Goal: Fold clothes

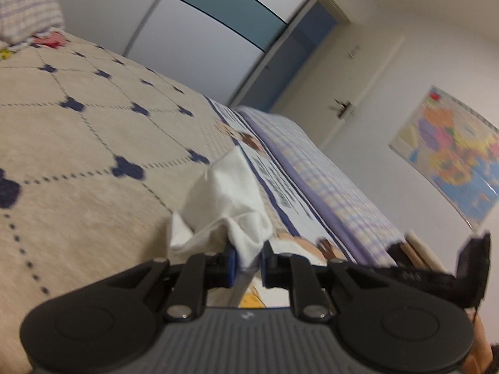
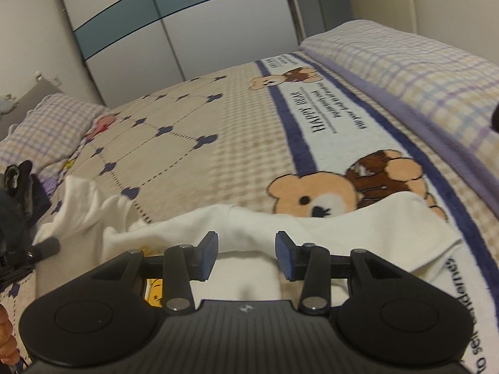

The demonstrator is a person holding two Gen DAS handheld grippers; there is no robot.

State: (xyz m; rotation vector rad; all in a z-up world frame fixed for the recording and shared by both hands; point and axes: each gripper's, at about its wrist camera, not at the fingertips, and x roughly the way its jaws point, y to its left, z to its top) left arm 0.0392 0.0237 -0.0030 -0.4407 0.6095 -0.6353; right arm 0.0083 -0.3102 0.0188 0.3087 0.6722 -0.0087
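Left wrist view shows the left gripper (image 1: 246,260) w/ its jaws nearly shut, pinching a bunched bit of the white garment (image 1: 230,215) just above the bed cover (image 1: 78,131). Right wrist view shows the right gripper (image 2: 246,254) w/ jaws about half open; the cloth lies under and between them, but the pads do not press it, so it holds nothing. The white garment (image 2: 312,227) lies across the near part of the bed, over a bear picture (image 2: 312,196) on the cover, w/ one end lifted at the far left of that view, where the other tool shows. The step looks like lifting one side to fold it over. To do it well, the left hand should prob. keep a firm pinch and carry the cloth low and slow, so it lays flat w/o wrinkles. The right one should prob. grab an edge or hold the rest down, so the whole thing does not slide. Count: 1 white garment, 2 grippers, 1 bed cover, 2 checked pillows (image 2: 50,131) (image 2: 405,65), 1 wall map (image 1: 452,155), 1 wardrobe (image 2: 187,21) and 1 door (image 1: 352,93).
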